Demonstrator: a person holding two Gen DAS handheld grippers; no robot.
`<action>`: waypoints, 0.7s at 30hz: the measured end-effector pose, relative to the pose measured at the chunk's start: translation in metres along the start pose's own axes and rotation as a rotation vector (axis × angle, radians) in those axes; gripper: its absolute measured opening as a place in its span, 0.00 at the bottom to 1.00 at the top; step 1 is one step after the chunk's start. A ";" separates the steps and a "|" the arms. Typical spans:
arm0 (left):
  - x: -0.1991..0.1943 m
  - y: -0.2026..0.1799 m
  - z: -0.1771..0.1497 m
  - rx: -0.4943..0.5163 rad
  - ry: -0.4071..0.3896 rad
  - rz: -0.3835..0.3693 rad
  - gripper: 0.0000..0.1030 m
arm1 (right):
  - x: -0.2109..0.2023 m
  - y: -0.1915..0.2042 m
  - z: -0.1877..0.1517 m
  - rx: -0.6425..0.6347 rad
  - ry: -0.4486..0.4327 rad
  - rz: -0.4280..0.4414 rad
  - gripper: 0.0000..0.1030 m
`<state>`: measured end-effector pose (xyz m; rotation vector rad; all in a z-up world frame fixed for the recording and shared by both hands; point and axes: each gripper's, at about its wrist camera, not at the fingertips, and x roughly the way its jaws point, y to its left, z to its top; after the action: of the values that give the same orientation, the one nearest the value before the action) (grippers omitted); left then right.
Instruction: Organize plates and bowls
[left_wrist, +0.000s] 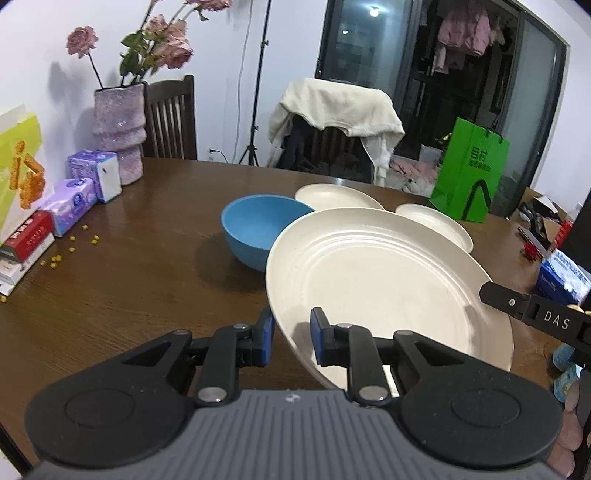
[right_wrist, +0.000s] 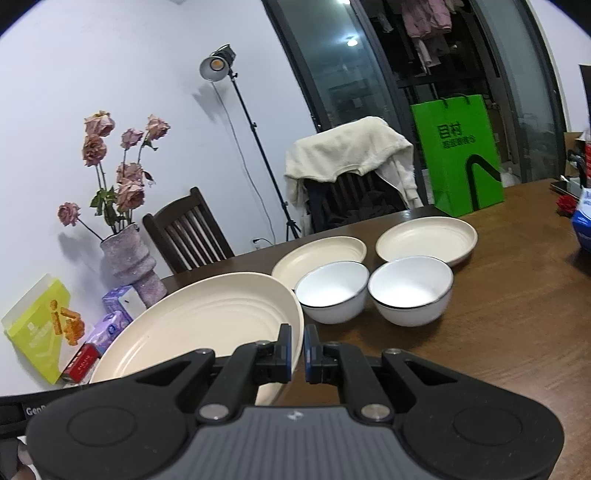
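Observation:
A large cream plate hangs tilted above the brown table, held from both sides. My left gripper is shut on its near-left rim. My right gripper is shut on the opposite rim; one of its fingers shows at the plate's right edge. A blue bowl stands just behind the plate. Two smaller cream plates lie side by side farther back. In front of them stand two white bowls.
A purple vase of wilted roses, tissue packs and boxes crowd the table's left side, with small yellow bits scattered nearby. A green paper bag stands at the far edge. Chairs stand behind.

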<state>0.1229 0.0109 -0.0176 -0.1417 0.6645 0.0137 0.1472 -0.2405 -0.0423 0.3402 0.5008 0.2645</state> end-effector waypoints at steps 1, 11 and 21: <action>0.001 -0.002 -0.002 0.003 0.004 -0.004 0.20 | -0.001 -0.004 -0.002 0.003 0.001 -0.005 0.06; 0.016 -0.017 -0.022 0.028 0.042 -0.030 0.20 | -0.004 -0.032 -0.017 0.023 0.018 -0.037 0.06; 0.039 -0.015 -0.038 0.037 0.089 -0.026 0.20 | 0.011 -0.047 -0.034 0.036 0.058 -0.051 0.06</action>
<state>0.1308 -0.0108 -0.0691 -0.1160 0.7511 -0.0296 0.1470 -0.2711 -0.0929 0.3546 0.5708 0.2164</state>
